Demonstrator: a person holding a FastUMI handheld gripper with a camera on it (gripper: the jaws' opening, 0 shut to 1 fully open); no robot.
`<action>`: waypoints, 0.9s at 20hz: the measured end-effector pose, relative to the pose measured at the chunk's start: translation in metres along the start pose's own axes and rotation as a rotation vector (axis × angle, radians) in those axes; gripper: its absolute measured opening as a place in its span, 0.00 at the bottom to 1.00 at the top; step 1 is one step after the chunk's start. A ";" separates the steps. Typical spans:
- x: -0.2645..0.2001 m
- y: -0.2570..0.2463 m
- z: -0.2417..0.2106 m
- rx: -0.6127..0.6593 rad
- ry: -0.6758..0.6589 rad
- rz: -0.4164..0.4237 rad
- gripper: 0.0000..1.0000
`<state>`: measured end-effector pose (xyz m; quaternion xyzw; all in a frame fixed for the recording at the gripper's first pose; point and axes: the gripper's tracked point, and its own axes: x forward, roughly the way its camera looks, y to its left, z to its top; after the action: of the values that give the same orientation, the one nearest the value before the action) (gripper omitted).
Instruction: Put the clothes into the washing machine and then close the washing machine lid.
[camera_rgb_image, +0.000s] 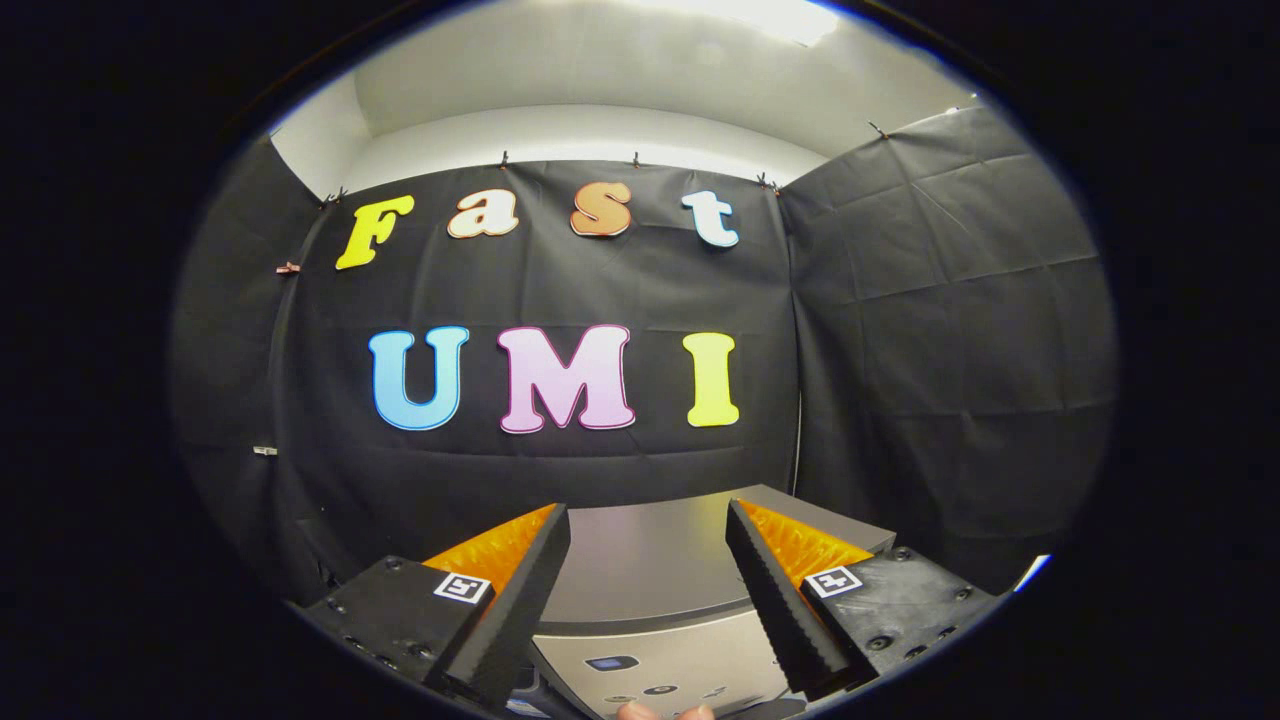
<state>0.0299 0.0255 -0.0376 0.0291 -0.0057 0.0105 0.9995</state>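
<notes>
**Above the washer, nothing in hand yet**

We hold the gripper (648, 590) raised and looking level at the booth wall, its two fingers spread wide with nothing between them but open air. Below and just beyond the fingertips sits the washer (650, 560), a grey box seen from over its front edge: we see its flat top running back toward the wall and, nearer us, its control panel (660, 665) with a small display and a few buttons.

As far as we can judge, the task has hardly begun, or else we are between steps. We see no clothes here, so we cannot tell whether any have gone in. The flat grey top looks like a lid (640, 555) lying down, but from this angle we cannot be sure whether it is shut or where its seam runs.

At the near edge, under the panel, a couple of fingertips (665, 712) of a person's hand peep into sight; what they are doing we cannot tell.

The washer lies in the gap between the fingers as we look at it, though lower and apart from them, not touched. Reaching the lid or any clothes would, we think, call for tipping the gripper down first.
</notes>
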 end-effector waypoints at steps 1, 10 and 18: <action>0.000 0.002 0.000 0.000 0.001 0.003 0.98; -0.003 0.012 -0.002 0.010 0.007 0.025 0.98; -0.010 0.013 0.003 0.007 -0.007 0.042 0.98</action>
<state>0.0192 0.0380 -0.0339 0.0327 -0.0100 0.0316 0.9989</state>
